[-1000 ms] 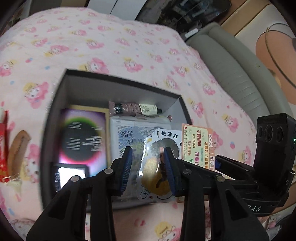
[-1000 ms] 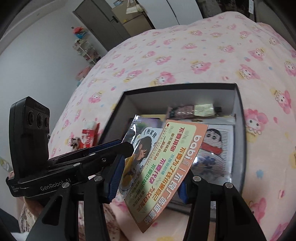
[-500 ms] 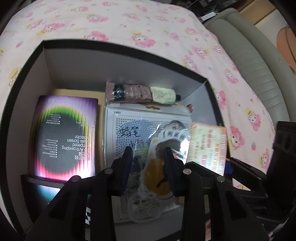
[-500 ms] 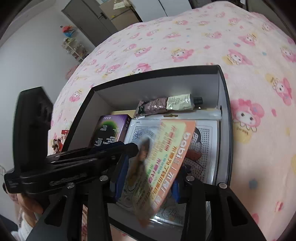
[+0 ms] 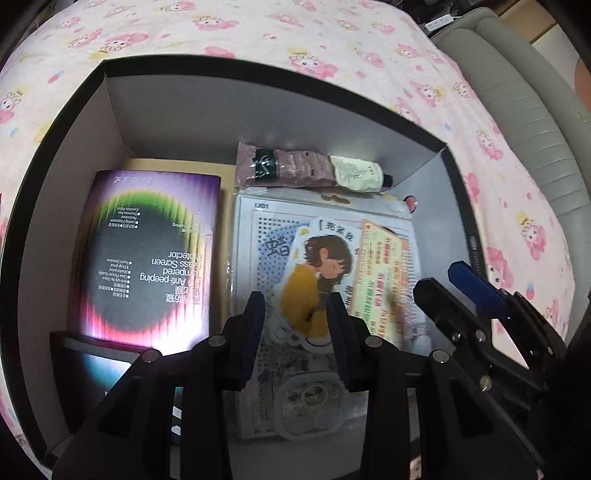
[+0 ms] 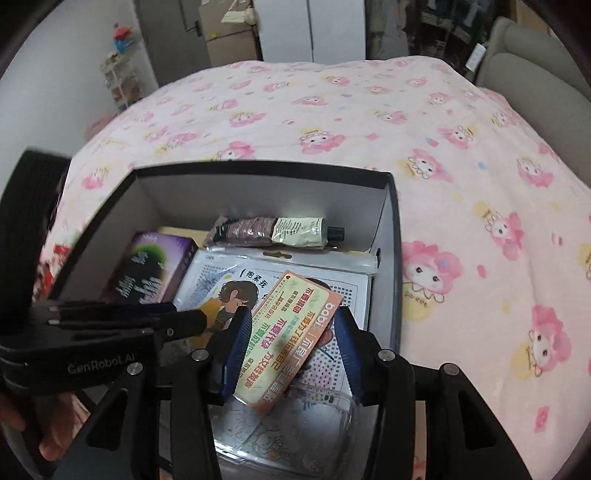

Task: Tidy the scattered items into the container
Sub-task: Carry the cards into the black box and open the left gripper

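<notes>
Left wrist view: the left tool (image 5: 295, 317) points down into the black box (image 5: 258, 70) that stands on the bed (image 5: 332, 33). Its jaws are partly apart, with the cartoon sticker sheet (image 5: 314, 273) between them; whether the pads press on it cannot be told. The orange card (image 5: 384, 273) lies just beside the sticker sheet, on top of the bagged dot-pattern kit (image 5: 255, 236). The screen protector box (image 5: 147, 254) lies flat at the left of the black box, and the hand cream tube (image 5: 310, 171) lies along the far wall.

Right wrist view: the right tool (image 6: 291, 347) is above the near right part of the black box (image 6: 395, 258). Its jaws are opening, with the orange card (image 6: 288, 339) tilted between them and clear of at least the right-hand pad. The left tool (image 6: 177, 325) reaches in from the left.
</notes>
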A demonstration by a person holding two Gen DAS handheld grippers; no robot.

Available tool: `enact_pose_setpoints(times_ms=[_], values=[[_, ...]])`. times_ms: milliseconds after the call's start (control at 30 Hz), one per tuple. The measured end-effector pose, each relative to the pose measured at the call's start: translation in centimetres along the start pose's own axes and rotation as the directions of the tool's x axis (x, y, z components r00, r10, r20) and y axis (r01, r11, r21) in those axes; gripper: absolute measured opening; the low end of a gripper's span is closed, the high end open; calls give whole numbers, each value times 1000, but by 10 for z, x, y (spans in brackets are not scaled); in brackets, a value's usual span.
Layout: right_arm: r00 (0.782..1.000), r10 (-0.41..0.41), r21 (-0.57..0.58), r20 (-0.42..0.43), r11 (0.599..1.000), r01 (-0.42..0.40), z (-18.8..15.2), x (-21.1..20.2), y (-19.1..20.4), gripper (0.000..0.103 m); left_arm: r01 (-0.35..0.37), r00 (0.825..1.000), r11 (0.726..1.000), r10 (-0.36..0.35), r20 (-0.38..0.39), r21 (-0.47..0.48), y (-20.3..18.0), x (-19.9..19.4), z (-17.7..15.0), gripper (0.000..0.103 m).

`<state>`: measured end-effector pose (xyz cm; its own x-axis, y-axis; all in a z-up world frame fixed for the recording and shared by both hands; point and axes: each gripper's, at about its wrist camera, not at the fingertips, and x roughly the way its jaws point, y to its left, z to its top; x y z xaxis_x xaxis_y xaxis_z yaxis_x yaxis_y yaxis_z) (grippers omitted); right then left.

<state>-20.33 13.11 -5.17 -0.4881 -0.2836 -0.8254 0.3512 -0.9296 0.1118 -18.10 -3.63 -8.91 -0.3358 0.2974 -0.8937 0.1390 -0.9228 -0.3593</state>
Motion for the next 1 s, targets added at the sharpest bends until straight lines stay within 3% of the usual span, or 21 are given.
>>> enact_pose_setpoints(times_ms=[100,233,467,667,733,800,867,1000], values=[[1000,-12,14,18,1000,12,1,-7,-3,42,7,1000,1000,-7,12,-8,-1,-3,1,34],[996,70,-14,-58,997,-71,-2,6,1,43,-15,1000,1000,15,-17,-21,1,-2,1,35],[1000,-17,-13,5,1000,17,-2,0,-2,43,-27,999,998,28,17,-50,13,-14,1,35],[999,8,34,38,999,-9,2,-10,-13,43,-42,996,999,40,-82,-13,0,6,10,38],[999,37,51,38,998,-39,2,-12,-18,43,52,991,998,-54,-123,-18,-7,7,12,38],[997,70,69,34,995,-72,2,-14,-21,43,74,994,997,-76,-79,-29,-9,-3,13,38],[995,97,75,20,992,-99,3,-13,-21,43,-3,1000,1000,3,-3,-29,-8,-14,13,38],[992,126,67,-2,990,-126,-2,-11,-14,40,-32,999,997,32,-8,-74,1,-10,12,35]])
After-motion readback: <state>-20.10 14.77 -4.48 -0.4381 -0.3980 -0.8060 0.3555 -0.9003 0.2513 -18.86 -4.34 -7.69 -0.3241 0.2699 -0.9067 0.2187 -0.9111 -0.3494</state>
